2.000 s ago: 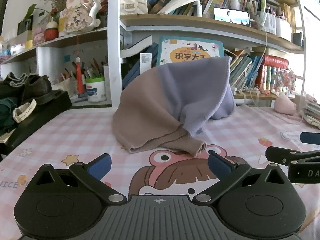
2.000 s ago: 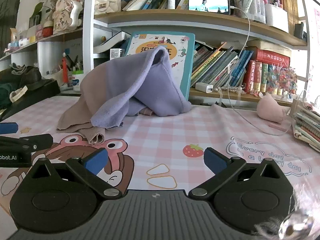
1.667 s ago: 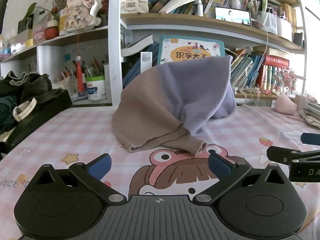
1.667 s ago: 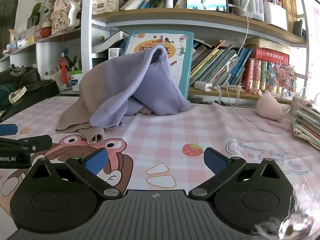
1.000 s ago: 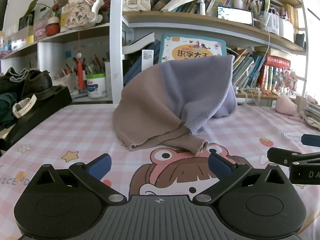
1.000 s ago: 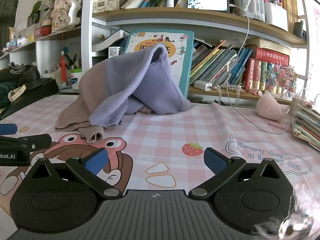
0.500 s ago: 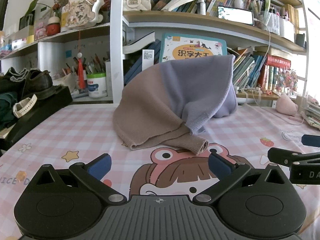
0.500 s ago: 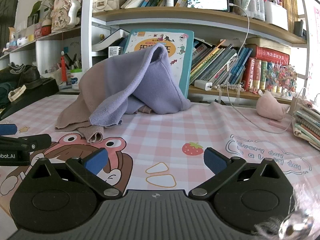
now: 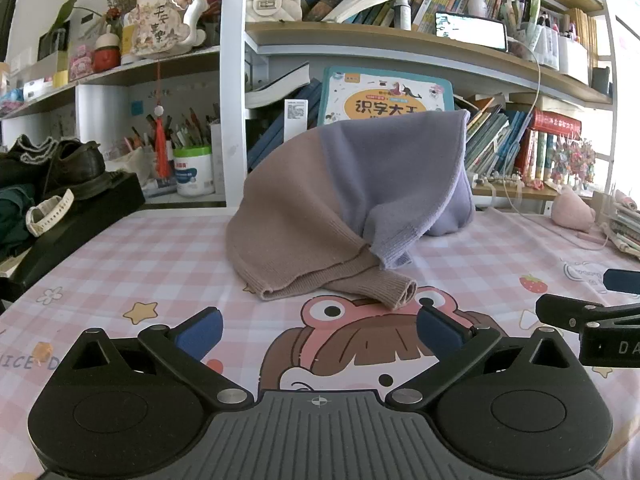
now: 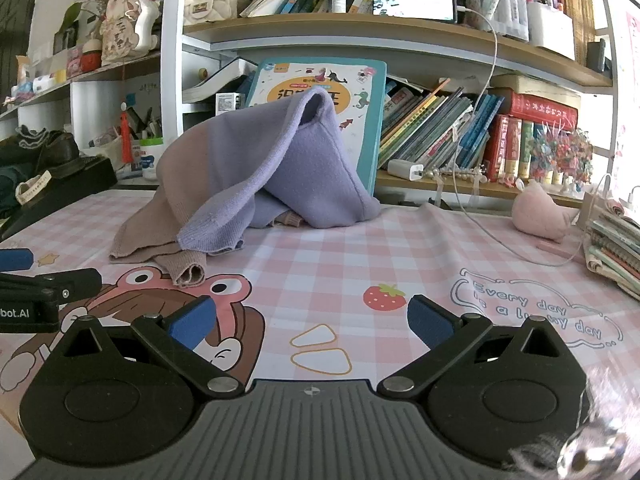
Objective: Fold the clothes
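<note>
A knit sweater (image 9: pixel 344 200), half tan and half lilac, lies heaped on the pink checked tablecloth (image 9: pixel 160 256) and leans up against a children's book at the back. In the right wrist view the same sweater (image 10: pixel 256 184) sits left of centre, a tan cuff (image 10: pixel 188 270) pointing toward me. My left gripper (image 9: pixel 318 328) hovers low over the cloth just short of that cuff, open and holding nothing. My right gripper (image 10: pixel 310 318) is open too, over the cartoon print to the right of the sweater. Each gripper shows at the edge of the other's view.
A bookshelf (image 9: pixel 400 36) packed with books and ornaments runs along the back. A black box with shoes (image 9: pixel 68 204) stands at the left edge. A pink plush (image 10: pixel 540 216), a white cable (image 10: pixel 480 216) and a stack of notebooks (image 10: pixel 616 248) lie at the right.
Both views have shifted only slightly over the two seconds. The sweater has stayed in place and both grippers have stayed open.
</note>
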A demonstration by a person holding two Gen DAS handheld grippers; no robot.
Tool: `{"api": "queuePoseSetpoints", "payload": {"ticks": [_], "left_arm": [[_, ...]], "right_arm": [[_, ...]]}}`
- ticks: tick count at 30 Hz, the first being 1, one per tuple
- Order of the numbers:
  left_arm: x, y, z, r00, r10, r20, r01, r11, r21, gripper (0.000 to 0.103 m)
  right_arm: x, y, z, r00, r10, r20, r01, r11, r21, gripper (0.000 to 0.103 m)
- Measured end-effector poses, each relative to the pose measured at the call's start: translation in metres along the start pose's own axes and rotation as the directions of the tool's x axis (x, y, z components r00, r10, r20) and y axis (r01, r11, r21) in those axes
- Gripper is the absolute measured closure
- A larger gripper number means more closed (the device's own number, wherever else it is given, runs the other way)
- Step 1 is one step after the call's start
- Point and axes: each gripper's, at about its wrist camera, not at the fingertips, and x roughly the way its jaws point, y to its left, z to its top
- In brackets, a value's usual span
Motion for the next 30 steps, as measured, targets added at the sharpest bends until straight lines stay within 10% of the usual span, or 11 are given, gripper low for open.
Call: {"api": "queuePoseSetpoints", "payload": {"ticks": [30], "left_arm": [[-0.0008, 0.0007, -0.0001, 1.0, 0.0, -0.001, 0.0, 1.0, 0.01, 0.0]], "right_arm": [[-0.0007, -0.0023, -0.0003, 1.0, -0.005, 0.008, 0.005, 1.0, 0.007, 0.0]]}}
